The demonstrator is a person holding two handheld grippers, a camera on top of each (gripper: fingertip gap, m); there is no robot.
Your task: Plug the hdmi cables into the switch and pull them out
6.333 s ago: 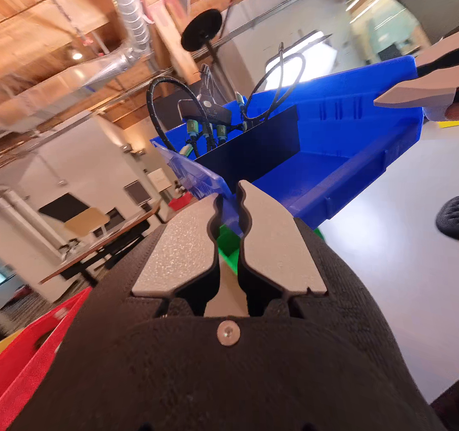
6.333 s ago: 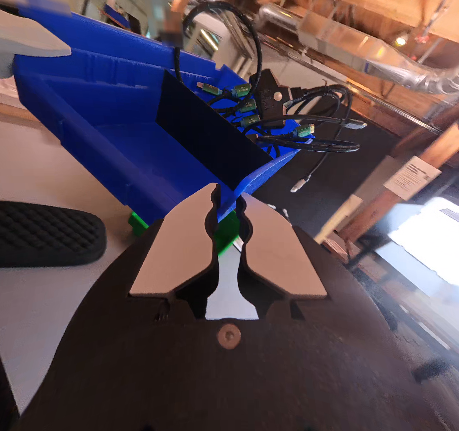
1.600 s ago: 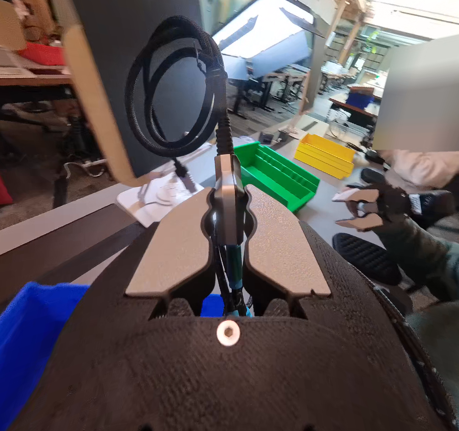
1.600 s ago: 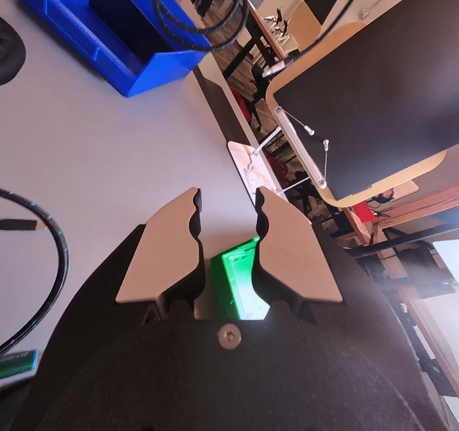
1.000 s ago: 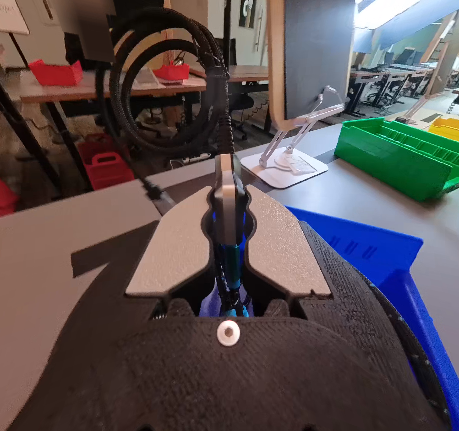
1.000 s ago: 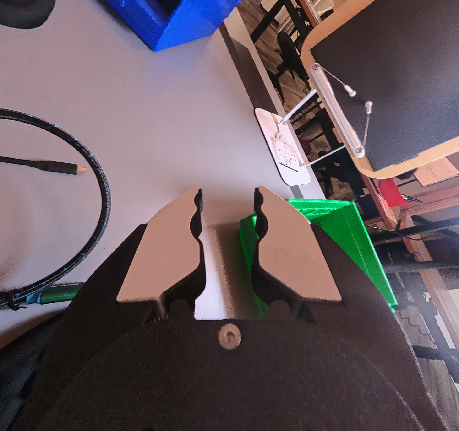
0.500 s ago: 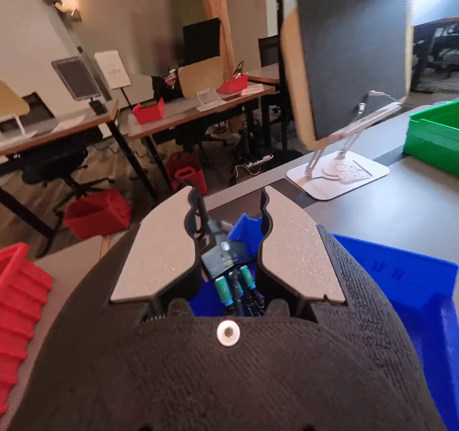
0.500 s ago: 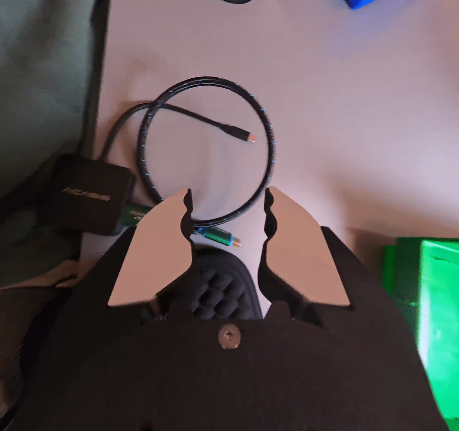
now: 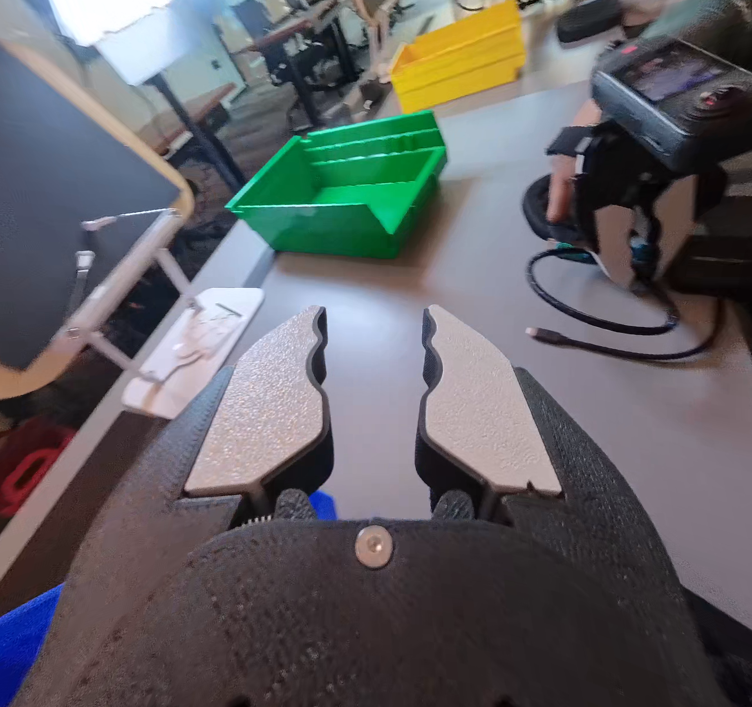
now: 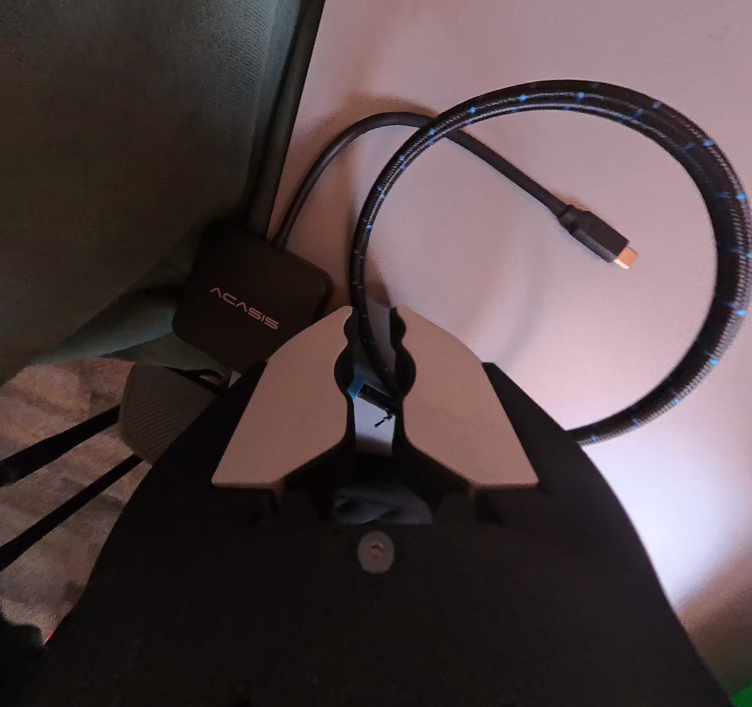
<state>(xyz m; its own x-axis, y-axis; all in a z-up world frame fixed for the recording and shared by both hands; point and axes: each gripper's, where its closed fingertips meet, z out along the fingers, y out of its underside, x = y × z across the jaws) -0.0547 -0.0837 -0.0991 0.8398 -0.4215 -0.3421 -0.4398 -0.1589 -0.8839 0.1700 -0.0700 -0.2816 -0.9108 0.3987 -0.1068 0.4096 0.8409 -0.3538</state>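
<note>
My left gripper [image 9: 374, 313] is open and empty above the bare grey table [image 9: 407, 288]. A corner of the blue bin [image 9: 24, 638] shows at the bottom left. My right gripper [image 10: 371, 313] has its fingers closed on a black braided cable with blue flecks [image 10: 724, 239], near its teal plug [image 10: 362, 392]. The cable lies in a loop on the table. The left wrist view shows the right gripper [image 9: 626, 264] standing over that loop [image 9: 569, 317]. A black hub box [image 10: 248, 296] with a thin black lead and plug [image 10: 602, 239] lies beside it.
An empty green bin [image 9: 317, 209] stands ahead of the left gripper, with a yellow bin [image 9: 460, 48] beyond it. A white stand base [image 9: 195, 345] carrying a black board [image 9: 61, 199] is at the table's left edge. A person's green sleeve [image 10: 122, 117] and a black wrist rest [image 10: 162, 410] are close to the right gripper.
My left gripper opened over the blue bin, let go of the hub and its cables, then swung right toward the green bin. My right gripper came down on the braided cable and its fingers closed.
</note>
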